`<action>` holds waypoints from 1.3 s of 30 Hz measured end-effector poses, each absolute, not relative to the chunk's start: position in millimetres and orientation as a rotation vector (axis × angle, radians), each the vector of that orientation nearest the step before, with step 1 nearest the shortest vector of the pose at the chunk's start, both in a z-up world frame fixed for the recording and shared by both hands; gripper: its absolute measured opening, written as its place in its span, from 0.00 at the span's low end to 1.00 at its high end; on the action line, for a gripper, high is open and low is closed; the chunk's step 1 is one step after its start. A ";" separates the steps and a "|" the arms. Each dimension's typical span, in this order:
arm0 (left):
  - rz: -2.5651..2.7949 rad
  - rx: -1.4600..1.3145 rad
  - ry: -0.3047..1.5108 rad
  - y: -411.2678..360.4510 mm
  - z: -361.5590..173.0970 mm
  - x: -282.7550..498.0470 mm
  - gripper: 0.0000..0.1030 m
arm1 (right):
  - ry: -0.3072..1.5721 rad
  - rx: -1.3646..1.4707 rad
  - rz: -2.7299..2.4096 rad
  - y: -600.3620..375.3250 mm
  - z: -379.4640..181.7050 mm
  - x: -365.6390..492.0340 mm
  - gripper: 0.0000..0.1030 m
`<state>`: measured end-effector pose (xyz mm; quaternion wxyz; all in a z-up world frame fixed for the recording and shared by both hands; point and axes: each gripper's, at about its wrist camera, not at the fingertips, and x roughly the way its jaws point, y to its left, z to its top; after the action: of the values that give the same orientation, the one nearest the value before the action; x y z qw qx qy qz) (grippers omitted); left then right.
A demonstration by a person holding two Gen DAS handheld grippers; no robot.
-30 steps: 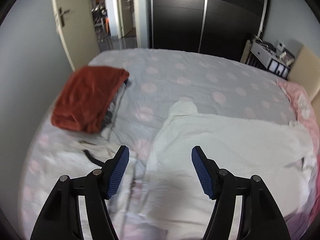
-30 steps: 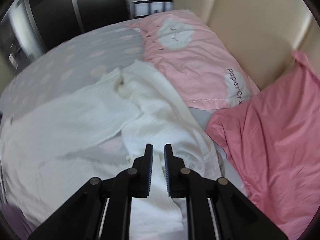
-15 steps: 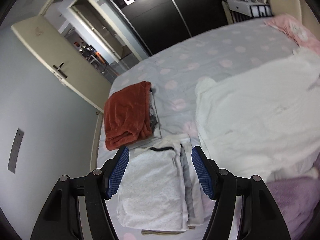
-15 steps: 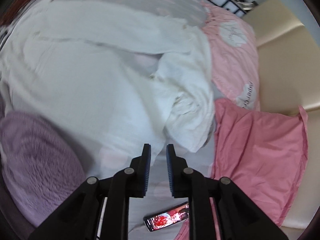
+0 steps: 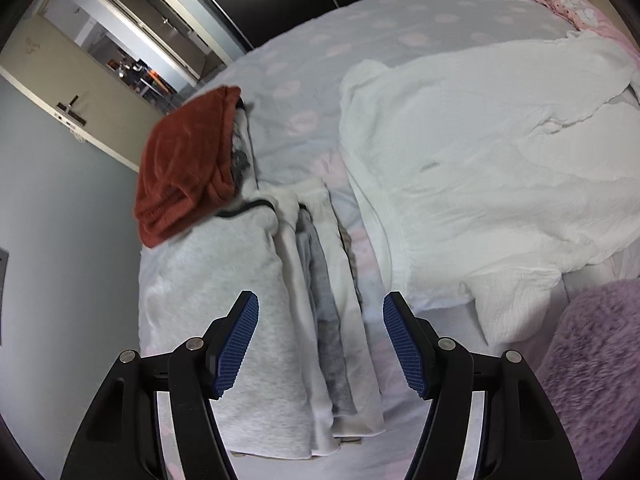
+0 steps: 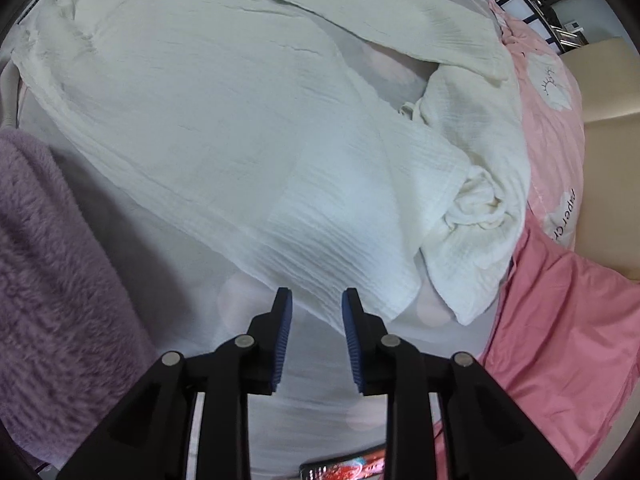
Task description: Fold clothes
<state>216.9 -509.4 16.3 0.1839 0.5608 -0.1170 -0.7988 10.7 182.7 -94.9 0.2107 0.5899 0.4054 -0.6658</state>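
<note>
A large white crinkled garment (image 5: pixel 480 152) lies spread over the bed, with one sleeve bunched near the pink pillows (image 6: pixel 480 208). My left gripper (image 5: pixel 320 332) hangs open above a stack of folded grey and white clothes (image 5: pixel 256 312), holding nothing. My right gripper (image 6: pixel 316 332) is open by a narrow gap, just short of the white garment's (image 6: pixel 280 120) near hem, with nothing between its pads.
A folded rust-red garment (image 5: pixel 188 160) tops another pile by the bed's left edge. A fuzzy purple blanket (image 5: pixel 592 360) (image 6: pixel 52 260) lies near the front. Pink pillows (image 6: pixel 560 320) sit at the right, a phone (image 6: pixel 344 470) lies on the sheet, and a door (image 5: pixel 60 92) stands behind.
Both grippers have drawn back and tilted down toward the bed's near side. The right gripper has gone from shut to slightly open. The folded stack has come under the left gripper.
</note>
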 end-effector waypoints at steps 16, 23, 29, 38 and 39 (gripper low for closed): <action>-2.141 1.728 -0.283 -509.7 -23.7 196.8 0.65 | 1.204 1.689 -1.587 186.4 -157.9 -2.0 0.32; -2.192 1.712 -0.297 -493.1 -27.8 185.1 0.65 | 1.243 1.712 -1.553 181.5 -161.5 -13.4 0.16; -2.233 1.694 -0.293 -492.2 -29.8 185.1 0.65 | 1.250 1.687 -1.602 176.8 -133.4 -23.6 0.05; -2.264 1.737 -0.376 -487.5 -52.1 199.9 0.65 | 1.282 1.647 -1.732 174.5 -89.3 -40.0 0.05; -2.271 1.747 -0.393 -485.8 -54.1 201.6 0.65 | 1.278 1.647 -1.741 173.1 -88.2 -41.6 0.05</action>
<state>201.6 -485.8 -54.1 0.1244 0.5992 -0.1347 -0.7793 -41.6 173.1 -88.2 0.2110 0.5928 0.4598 -0.6266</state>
